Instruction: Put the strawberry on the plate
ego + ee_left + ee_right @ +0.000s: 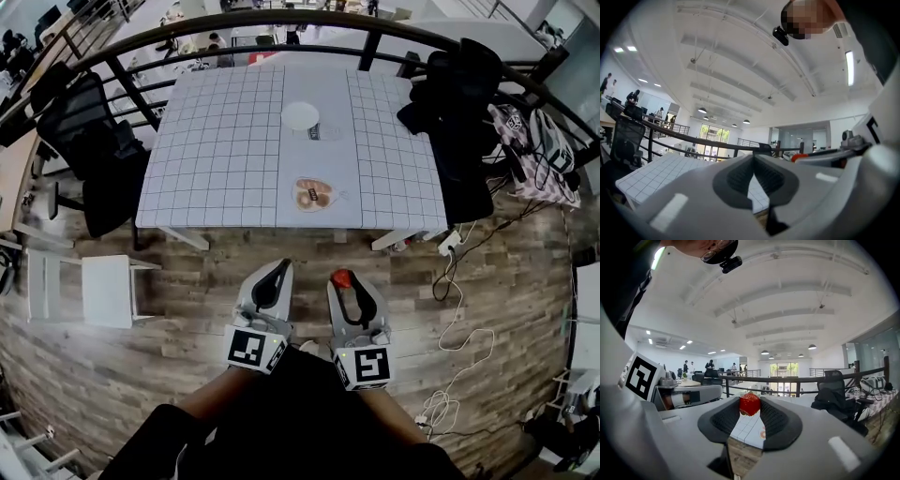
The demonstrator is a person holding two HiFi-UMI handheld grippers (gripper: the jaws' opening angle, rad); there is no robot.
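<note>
Small red strawberry [750,404] pinched at the tips of right gripper [343,281], jaws partly apart. Left gripper [281,269] closed, empty. Both over wooden floor [187,366], short of table [225,141] edge. White plate [300,115] well beyond.

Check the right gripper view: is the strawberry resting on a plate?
No. The strawberry is pinched at the jaw tips of the right gripper, not on any plate.

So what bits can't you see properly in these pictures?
- Head view: what lies in the small heart-shaped tray on the grid-patterned table is too small to name.
- Right gripper view: the red strawberry's sides are covered by the right gripper holding it.
- Left gripper view: the round white plate does not show; the left gripper's grey body covers much of the table.
</note>
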